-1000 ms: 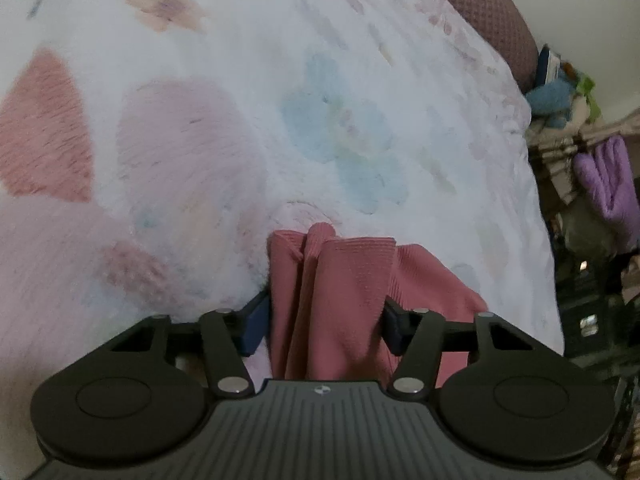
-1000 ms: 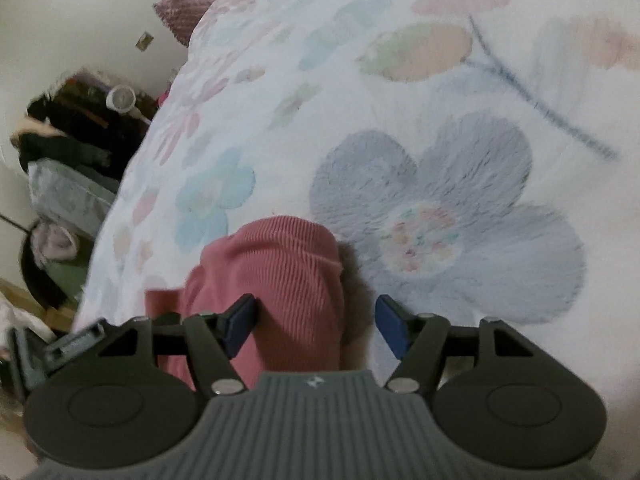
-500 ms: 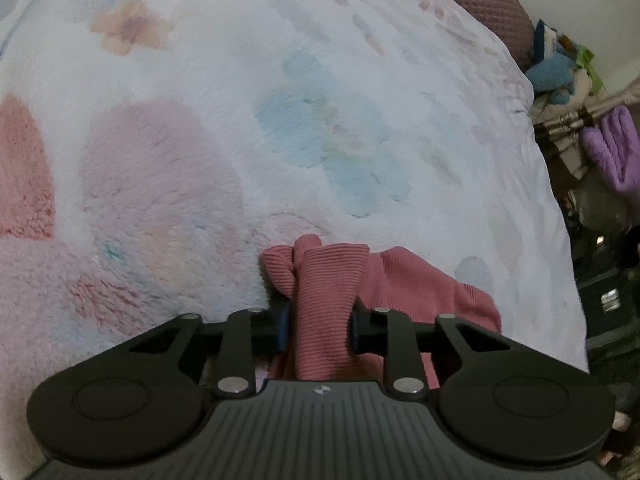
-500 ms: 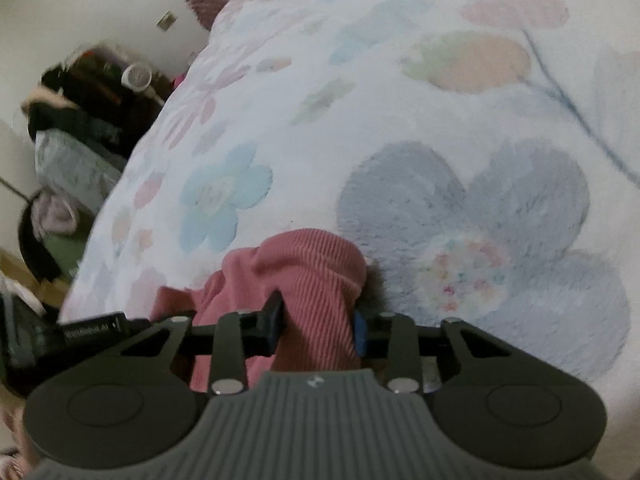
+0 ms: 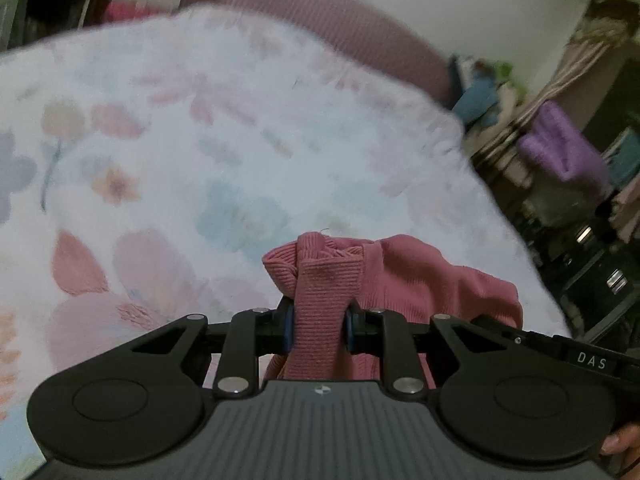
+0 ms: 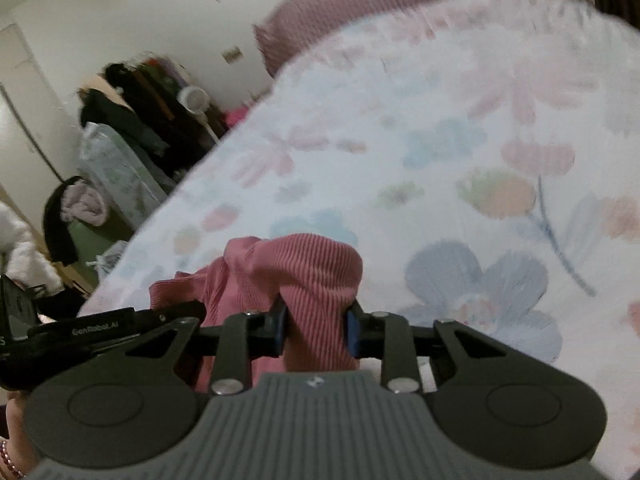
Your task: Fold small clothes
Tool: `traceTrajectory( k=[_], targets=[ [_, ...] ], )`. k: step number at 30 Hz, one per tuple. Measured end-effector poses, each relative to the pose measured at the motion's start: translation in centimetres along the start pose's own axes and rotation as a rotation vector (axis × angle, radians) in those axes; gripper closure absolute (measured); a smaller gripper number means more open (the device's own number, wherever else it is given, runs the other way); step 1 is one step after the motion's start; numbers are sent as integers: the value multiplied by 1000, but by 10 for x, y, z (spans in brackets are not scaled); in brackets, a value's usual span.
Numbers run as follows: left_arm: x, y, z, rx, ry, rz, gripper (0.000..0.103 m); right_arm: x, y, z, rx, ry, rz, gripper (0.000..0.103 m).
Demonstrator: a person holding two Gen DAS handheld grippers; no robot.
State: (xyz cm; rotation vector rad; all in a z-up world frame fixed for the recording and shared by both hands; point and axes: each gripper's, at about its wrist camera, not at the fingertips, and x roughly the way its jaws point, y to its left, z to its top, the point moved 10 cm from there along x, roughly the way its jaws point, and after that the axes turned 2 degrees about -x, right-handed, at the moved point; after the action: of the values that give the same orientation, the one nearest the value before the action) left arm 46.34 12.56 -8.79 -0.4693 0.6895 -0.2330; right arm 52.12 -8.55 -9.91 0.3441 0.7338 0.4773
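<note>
A small pink ribbed garment (image 5: 400, 276) hangs bunched between my two grippers above a floral blanket (image 5: 200, 140). My left gripper (image 5: 318, 330) is shut on one bunched edge of it. My right gripper (image 6: 316, 328) is shut on another edge of the same garment (image 6: 296, 272). The cloth sags between the two grips. The right gripper's body (image 5: 580, 354) shows at the right of the left wrist view, and the left gripper's body (image 6: 96, 326) shows at the left of the right wrist view.
The fluffy white blanket with pastel flowers (image 6: 460, 160) covers the bed. A mauve pillow (image 5: 320, 12) lies at its far end by the wall. Cluttered shelves with a purple glove (image 5: 560, 152) stand on one side, piled clothes (image 6: 120, 120) on the other.
Both grippers closed on the pink garment and then lifted it off the blanket. Both views now tilt up toward the pillow and wall.
</note>
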Motion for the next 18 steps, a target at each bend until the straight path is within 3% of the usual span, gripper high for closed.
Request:
traceTrajectory(
  k=[6, 13, 18],
  targets=[
    [-90, -49, -7, 65, -106, -66, 78, -103, 45, -7, -96, -110, 39, 79],
    [-162, -109, -36, 139, -105, -131, 78, -216, 63, -35, -105, -155, 65, 79],
    [-180, -128, -66, 131, -43, -173, 78, -282, 66, -67, -118, -144, 46, 79]
  ],
)
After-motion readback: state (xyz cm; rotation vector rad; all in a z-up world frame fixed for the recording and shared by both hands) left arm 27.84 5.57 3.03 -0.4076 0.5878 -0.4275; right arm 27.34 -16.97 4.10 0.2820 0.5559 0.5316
